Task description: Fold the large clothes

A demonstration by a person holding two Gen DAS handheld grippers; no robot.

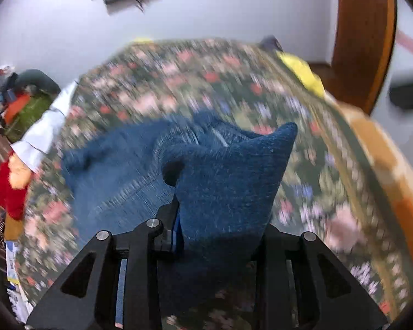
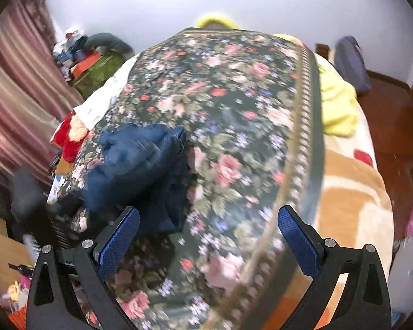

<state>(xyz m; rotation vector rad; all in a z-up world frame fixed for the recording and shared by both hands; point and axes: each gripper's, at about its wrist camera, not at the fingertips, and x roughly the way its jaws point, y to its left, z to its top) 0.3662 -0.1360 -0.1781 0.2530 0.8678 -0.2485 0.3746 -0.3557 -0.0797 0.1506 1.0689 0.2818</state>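
Observation:
Blue jeans (image 1: 118,170) lie on a dark floral bedspread (image 1: 234,88). My left gripper (image 1: 220,198) is shut on a bunched end of the jeans and holds it lifted above the bed; the cloth hides the right finger. In the right wrist view the jeans (image 2: 135,162) lie folded in a heap at the left of the bedspread (image 2: 234,110). My right gripper (image 2: 208,220) is open and empty, its blue pads (image 2: 118,239) wide apart above the bedspread, to the right of the jeans. The left gripper (image 2: 24,192) shows there as a dark blur.
A yellow cloth (image 2: 338,104) and an orange-and-cream blanket (image 2: 352,192) lie on the bed's right side. A red and white pile (image 2: 77,126) lies at the left edge. Striped curtains (image 2: 19,96), a cluttered green table (image 2: 93,66) and a wooden door (image 1: 363,41) surround the bed.

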